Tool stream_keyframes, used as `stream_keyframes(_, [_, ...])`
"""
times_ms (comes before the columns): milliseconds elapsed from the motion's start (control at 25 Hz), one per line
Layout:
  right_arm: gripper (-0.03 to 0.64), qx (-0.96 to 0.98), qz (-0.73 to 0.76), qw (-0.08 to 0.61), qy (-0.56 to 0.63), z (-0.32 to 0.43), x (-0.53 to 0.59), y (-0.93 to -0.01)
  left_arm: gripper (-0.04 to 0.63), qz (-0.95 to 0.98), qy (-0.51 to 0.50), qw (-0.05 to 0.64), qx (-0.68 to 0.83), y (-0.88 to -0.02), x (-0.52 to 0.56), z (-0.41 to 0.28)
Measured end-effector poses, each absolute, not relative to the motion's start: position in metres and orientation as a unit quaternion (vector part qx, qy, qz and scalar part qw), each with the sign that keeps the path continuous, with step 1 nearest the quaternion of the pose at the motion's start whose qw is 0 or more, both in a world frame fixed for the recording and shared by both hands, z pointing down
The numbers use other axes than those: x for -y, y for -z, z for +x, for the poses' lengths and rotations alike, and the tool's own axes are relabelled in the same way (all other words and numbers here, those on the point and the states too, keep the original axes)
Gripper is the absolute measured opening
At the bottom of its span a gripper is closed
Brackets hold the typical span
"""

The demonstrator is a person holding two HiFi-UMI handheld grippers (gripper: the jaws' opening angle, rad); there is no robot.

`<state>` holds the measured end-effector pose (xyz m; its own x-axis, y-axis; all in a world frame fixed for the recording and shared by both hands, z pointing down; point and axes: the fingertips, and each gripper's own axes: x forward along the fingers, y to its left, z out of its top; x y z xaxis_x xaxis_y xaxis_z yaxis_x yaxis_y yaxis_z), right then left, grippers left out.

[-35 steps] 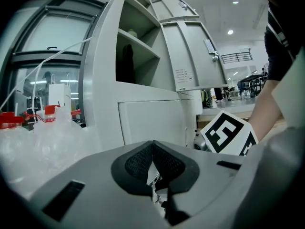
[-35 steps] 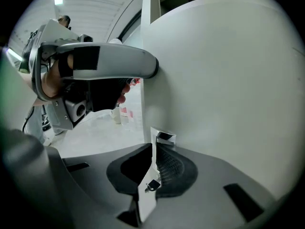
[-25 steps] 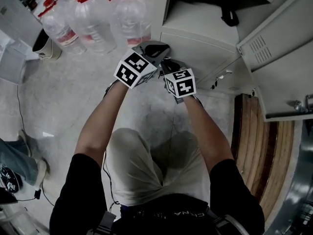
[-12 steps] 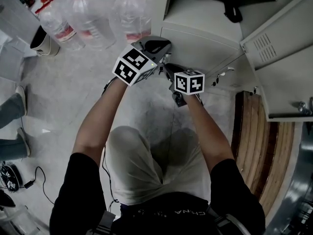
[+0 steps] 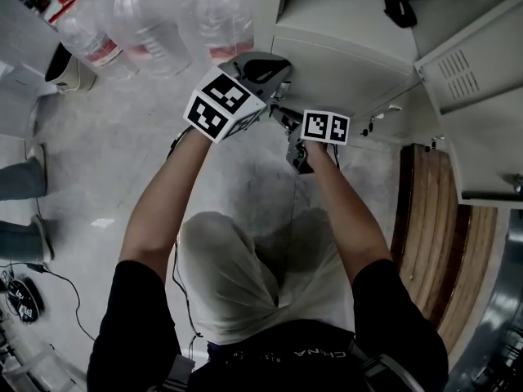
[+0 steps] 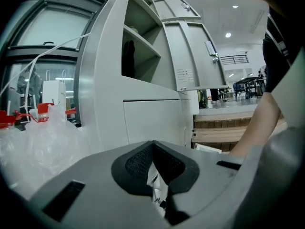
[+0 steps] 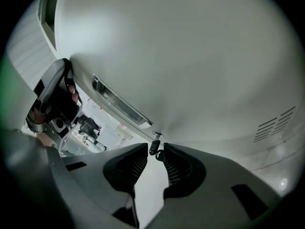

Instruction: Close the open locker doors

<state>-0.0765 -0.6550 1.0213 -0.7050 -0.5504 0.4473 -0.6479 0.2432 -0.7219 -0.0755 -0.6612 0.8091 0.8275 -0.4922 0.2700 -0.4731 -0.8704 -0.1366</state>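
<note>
Grey lockers stand in front of me. The upper compartment is open and a black thing lies inside; its door swings out to the right. My left gripper is shut, empty and held level before the lower door. The right gripper sits just below it, close against a grey door with a handle recess and vent slots. A small dark key hangs from that door's lock, right at the tips of the open right gripper.
Large water bottles with red caps stand at the lockers' left. A wooden bench runs along the right. Another person's legs and a cable are at the left on the floor.
The right gripper has sunk and rolled, so its marker cube faces up differently. The left gripper has stayed put. The legs at the left have shifted.
</note>
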Motion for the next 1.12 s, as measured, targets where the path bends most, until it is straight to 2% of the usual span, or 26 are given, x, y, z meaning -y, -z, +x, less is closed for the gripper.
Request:
stream_keyframes(240, [0.098,0.762,0.360,-0.003,-0.537,-0.086,0.664,-1.026,0.020,-0.956,0.152,0.048,-0.246,-0.806,0.662,-0.074])
stream_keyframes(680, [0.089,0.740,0.364,-0.026,-0.564,-0.093,0.672,-1.032,0.018,-0.961,0.154,0.028,-0.229,-0.806,0.661,-0.074])
stream_keyframes(880, [0.055,0.750,0.384,0.003,-0.539,-0.090,0.671,-1.034,0.018,-0.961,0.157,0.028,-0.227,-0.806,0.661,-0.073])
stream_keyframes(1120, [0.055,0.760,0.415,0.048,-0.498,-0.089,0.671,-1.035,0.018,-0.961,0.156,0.023,-0.229,-0.806,0.661,-0.073])
